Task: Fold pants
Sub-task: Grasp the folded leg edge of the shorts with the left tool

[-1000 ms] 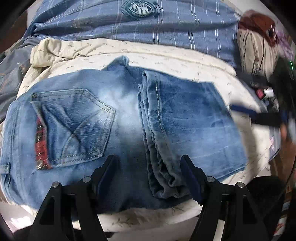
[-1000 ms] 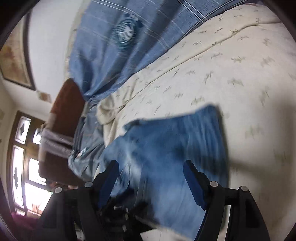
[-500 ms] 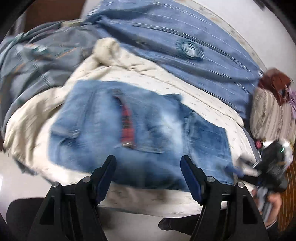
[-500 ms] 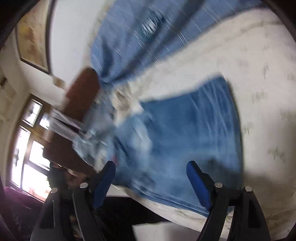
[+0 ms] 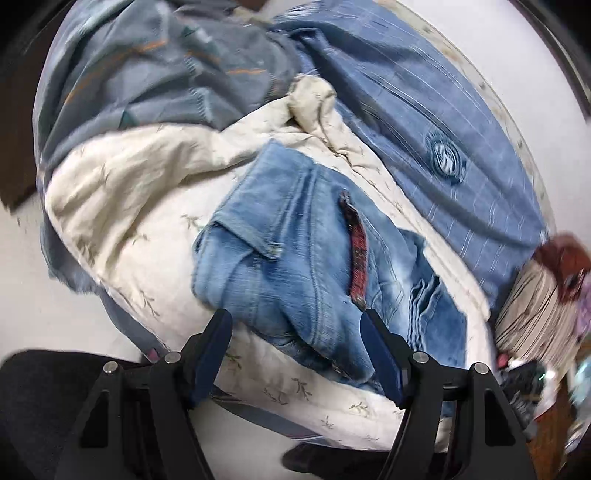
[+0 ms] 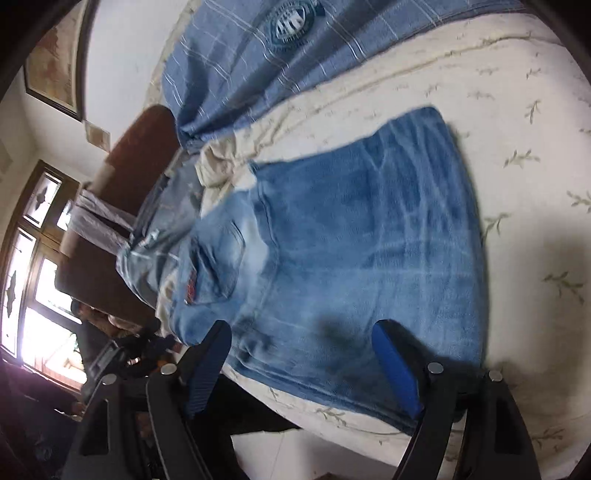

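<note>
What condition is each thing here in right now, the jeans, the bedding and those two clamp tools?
jeans: folded, lying flat on the sheet
left gripper: open, empty
right gripper: open, empty
cream sheet: spread, bunched at one end
blue striped blanket: rumpled

1. The round badge point(image 6: 291, 22) on the blue striped blanket point(image 6: 229, 70) carries lettering, too blurred to read in either wrist view.
2. The red strip point(image 5: 357, 251) on the jeans point(image 5: 295, 258) pocket shows a pattern only, no legible words.
3. No other text, brand or number can be read.
</note>
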`<action>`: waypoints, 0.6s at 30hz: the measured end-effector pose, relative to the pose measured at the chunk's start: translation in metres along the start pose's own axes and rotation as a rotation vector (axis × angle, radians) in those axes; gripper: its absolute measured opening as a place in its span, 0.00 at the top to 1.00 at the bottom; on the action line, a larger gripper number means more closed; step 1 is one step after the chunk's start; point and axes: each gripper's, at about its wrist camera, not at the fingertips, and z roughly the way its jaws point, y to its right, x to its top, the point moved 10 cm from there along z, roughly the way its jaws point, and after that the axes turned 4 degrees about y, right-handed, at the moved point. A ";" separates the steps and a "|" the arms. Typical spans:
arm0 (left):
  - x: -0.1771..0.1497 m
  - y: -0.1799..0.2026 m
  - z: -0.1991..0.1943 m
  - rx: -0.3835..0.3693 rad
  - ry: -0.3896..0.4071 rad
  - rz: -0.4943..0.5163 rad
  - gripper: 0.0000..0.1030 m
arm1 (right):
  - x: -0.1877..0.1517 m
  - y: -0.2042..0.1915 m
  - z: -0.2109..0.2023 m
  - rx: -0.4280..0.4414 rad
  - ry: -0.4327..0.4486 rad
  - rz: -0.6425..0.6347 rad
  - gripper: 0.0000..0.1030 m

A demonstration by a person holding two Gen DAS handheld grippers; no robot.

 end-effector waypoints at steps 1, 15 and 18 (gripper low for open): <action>-0.002 -0.003 0.003 -0.013 -0.016 -0.032 0.30 | 0.001 0.004 0.004 -0.002 -0.008 0.022 0.21; 0.006 -0.022 0.035 -0.052 -0.085 -0.249 0.29 | 0.002 -0.001 0.004 -0.011 0.003 -0.003 0.21; 0.014 -0.017 0.037 -0.044 -0.075 -0.253 0.30 | 0.002 -0.001 0.004 -0.011 0.002 -0.008 0.21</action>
